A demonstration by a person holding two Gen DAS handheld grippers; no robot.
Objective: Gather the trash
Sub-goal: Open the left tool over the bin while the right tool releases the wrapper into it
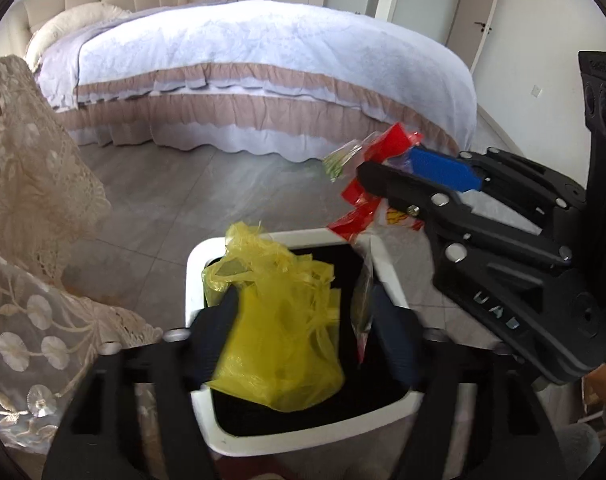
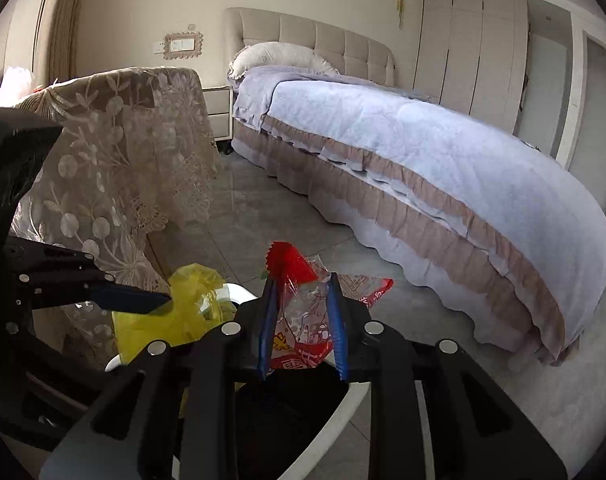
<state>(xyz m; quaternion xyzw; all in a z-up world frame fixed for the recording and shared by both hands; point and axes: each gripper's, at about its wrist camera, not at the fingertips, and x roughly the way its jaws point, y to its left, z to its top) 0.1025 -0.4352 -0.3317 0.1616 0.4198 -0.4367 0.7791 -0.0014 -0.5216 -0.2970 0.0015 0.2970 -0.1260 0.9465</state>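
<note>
A white trash bin (image 1: 194,280) with a black liner stands on the floor right below both grippers. A crumpled yellow plastic bag (image 1: 279,340) hangs blurred over the bin's mouth, between the wide-apart fingers of my left gripper (image 1: 305,332), which is open. The left finger (image 1: 219,328) overlaps the bag's edge. My right gripper (image 2: 303,320) is shut on a red and clear snack wrapper (image 2: 291,264), held just above the bin's rim (image 2: 343,404). In the left wrist view the right gripper (image 1: 387,164) comes in from the right with the wrapper (image 1: 387,140) sticking out.
A bed (image 1: 263,60) with a pale blue cover and beige frills fills the background. A piece of furniture under a lace cloth (image 1: 23,200) stands close to the bin's left. Grey floor tiles (image 1: 183,184) lie between bin and bed. Wardrobe doors (image 2: 483,48) line the far wall.
</note>
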